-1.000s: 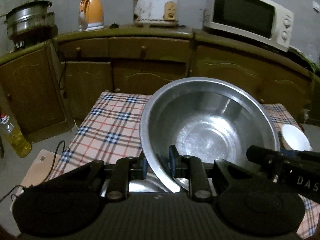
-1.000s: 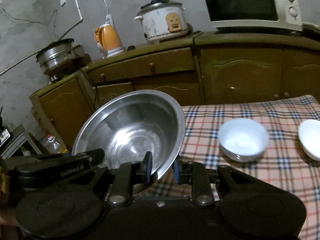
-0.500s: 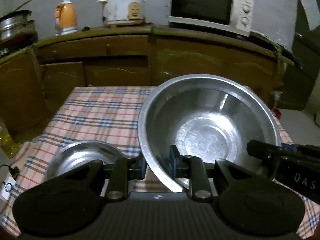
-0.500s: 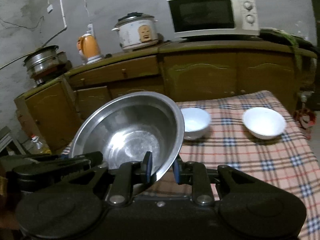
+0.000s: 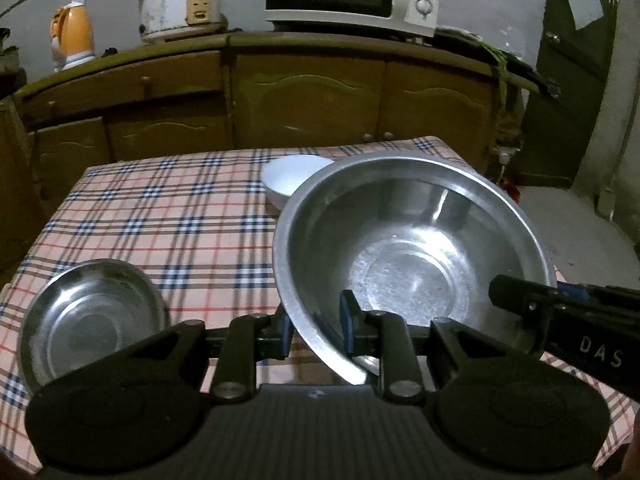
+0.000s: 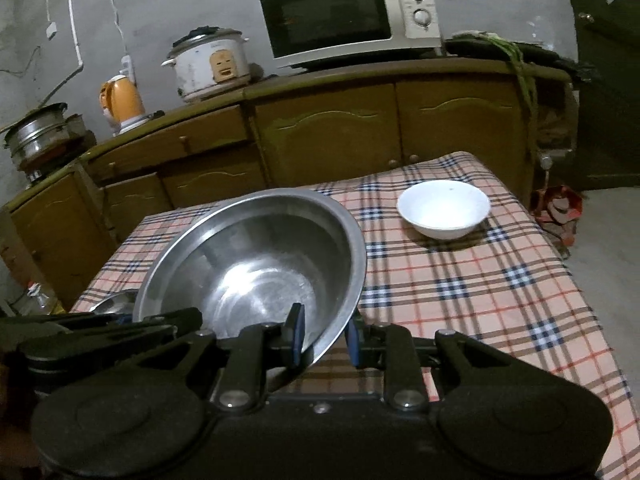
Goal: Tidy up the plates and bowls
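Observation:
A large steel bowl (image 5: 408, 248) is held above the checked tablecloth (image 5: 160, 216) by both grippers. My left gripper (image 5: 314, 330) is shut on its near left rim. My right gripper (image 6: 322, 334) is shut on its near right rim; the bowl also shows in the right wrist view (image 6: 256, 264). A small steel bowl (image 5: 88, 316) sits on the table at the near left. A white bowl (image 5: 290, 178) stands behind the large bowl, partly hidden by it. In the right wrist view a white bowl (image 6: 444, 208) stands at the table's far right.
Brown cabinets (image 5: 304, 100) run behind the table, with a microwave (image 6: 348, 12), a rice cooker (image 6: 210, 64) and an orange kettle (image 6: 122, 104) on top. A steel pot (image 6: 38, 138) sits at the far left. The table edge drops off on the right (image 6: 576, 280).
Both grippers have carried the large steel bowl to the right over the table. The small steel bowl has come into view at the left, and only one white bowl shows at the right.

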`<state>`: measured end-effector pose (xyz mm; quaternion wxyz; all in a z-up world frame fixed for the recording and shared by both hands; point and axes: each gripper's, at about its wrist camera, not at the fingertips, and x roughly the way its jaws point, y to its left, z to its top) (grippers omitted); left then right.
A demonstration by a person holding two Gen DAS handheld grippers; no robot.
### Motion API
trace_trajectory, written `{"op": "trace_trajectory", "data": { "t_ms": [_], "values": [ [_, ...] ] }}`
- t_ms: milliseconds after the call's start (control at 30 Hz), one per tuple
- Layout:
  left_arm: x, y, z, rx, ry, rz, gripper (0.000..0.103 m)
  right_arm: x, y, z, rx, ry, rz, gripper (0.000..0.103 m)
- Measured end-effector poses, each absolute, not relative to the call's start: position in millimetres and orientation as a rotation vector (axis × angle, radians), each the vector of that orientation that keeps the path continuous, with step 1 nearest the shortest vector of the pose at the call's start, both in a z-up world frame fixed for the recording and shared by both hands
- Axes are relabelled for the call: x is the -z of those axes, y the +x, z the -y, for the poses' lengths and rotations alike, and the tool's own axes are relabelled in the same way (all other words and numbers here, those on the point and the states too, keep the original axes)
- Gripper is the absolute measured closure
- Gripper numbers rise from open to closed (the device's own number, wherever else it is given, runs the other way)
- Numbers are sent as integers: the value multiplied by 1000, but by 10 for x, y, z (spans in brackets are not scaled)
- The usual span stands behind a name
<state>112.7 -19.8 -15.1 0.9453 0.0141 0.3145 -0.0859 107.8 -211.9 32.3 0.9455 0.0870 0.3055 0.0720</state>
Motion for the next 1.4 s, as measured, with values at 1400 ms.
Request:
{"op": "trace_trajectory", "data": {
  "t_ms": [1400],
  "values": [
    [1116,1234,671,264,27,-787,73,715,1175,2578,-21,204,-800,75]
  ]
}}
